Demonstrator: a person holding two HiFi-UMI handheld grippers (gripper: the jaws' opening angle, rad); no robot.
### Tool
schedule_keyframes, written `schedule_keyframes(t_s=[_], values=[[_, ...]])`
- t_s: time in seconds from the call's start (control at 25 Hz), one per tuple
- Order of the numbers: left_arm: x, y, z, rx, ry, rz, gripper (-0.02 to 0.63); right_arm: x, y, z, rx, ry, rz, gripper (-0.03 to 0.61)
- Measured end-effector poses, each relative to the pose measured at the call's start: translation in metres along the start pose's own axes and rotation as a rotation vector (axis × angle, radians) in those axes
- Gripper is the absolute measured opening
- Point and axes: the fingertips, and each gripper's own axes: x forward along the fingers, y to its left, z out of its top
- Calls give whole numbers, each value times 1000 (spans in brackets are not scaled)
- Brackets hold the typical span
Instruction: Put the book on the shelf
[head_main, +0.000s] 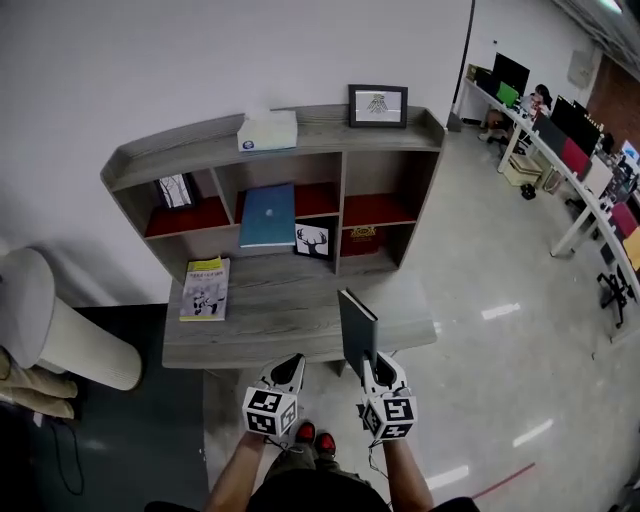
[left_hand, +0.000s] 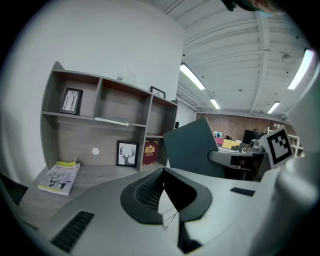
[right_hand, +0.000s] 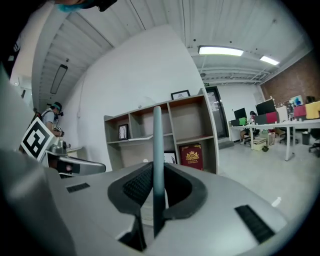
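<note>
Roughly halfway I'd say: my right claw (head_main: 370, 362) is clamped on the dark book (head_main: 356, 322), held upright over the desk's (head_main: 290, 335) front edge, my left claw (head_main: 290, 365) is closed on nothing, so 1 step left, getting it onto the shelf (head_main: 330, 128).

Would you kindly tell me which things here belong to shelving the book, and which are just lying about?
Job in hand: dark book, upright in the right gripper; shelf.

Lying about: tissue box; framed picture on top; blue book; yellow booklet; deer picture; red book.
</note>
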Motion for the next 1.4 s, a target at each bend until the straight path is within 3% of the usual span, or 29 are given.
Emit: schedule_keyframes(t_s=[0.36,0.6,1.12,1.4], values=[[-28,15,31,15,-87,65,8,-11,28,42,-39,-79,58,72],[-34,38,37,9,-101,112,6,1,47,67,-88,-136,105,72],[12,132,84,17,-107,132,8,98,70,122,-157,-212,126,72],[37,179,110,13,-108,114,8,151,86,169,-336,-257,83,72]])
